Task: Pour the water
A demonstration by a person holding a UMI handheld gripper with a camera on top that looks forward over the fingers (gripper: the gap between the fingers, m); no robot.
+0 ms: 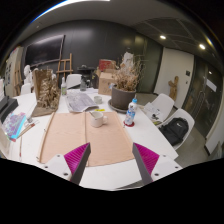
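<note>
A clear water bottle (130, 112) with a blue label and pale cap stands upright on the white table (150, 128), to the right beyond my fingers. A small pale cup (98, 117) sits on the brown paper sheet (85, 138), straight ahead of my fingers and left of the bottle. My gripper (111, 163) is held high over the table's near edge, well short of both. It is open, with nothing between the magenta pads (76, 156).
A big pot of dried plants (124, 88) stands behind the bottle. A wooden box with dried stems (45, 92) is at the left. Papers (79, 101), a cardboard box (107, 83), a colourful book (15, 125) and white chairs (176, 128) surround the table.
</note>
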